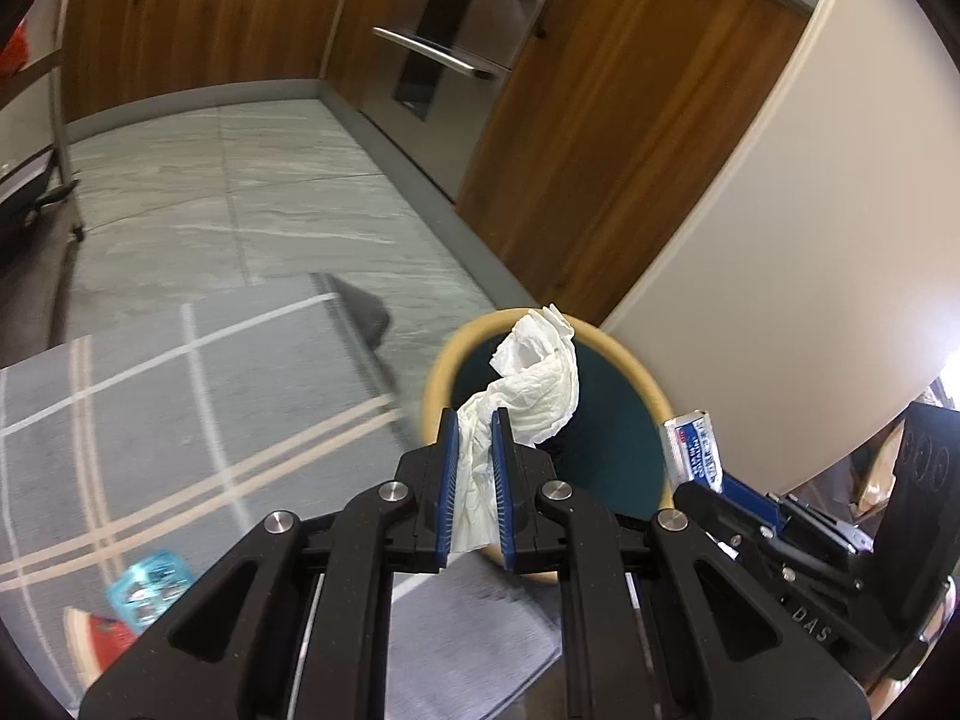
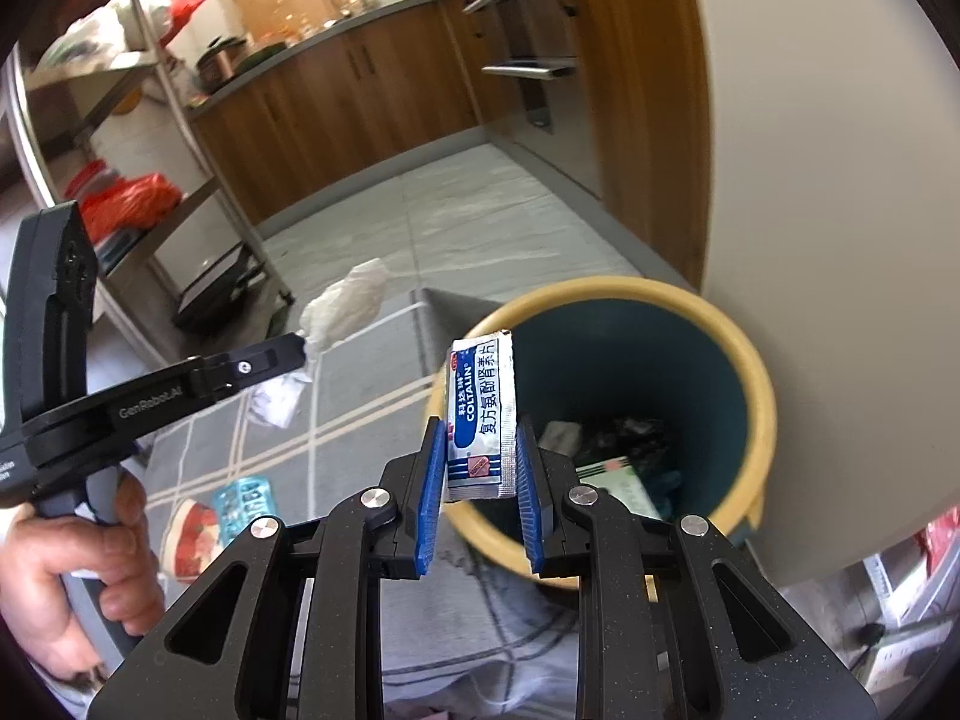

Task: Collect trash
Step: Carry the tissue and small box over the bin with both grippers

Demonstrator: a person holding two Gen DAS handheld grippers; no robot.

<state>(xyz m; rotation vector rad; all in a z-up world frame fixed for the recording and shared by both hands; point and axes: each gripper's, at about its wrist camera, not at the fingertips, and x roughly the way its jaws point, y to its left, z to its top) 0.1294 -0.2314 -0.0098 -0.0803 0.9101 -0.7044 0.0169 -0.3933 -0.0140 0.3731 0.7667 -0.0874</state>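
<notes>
While the left gripper (image 1: 475,483) pinches a crumpled white tissue (image 1: 531,387), the right gripper (image 2: 480,495) clamps a blue-and-white foil medicine sachet (image 2: 481,417) at frame centre, before the yellow-rimmed teal bin (image 2: 753,372).

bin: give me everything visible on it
The bin is a round open container, upright on the floor beside a white wall, its near side on the grey rug. Tan rim, dark teal inside, plastic by the look. No lid. Trash already lies at the bottom, including a green-edged paper. Nothing grips it; a tissue and a sachet appear before its mouth.
</notes>
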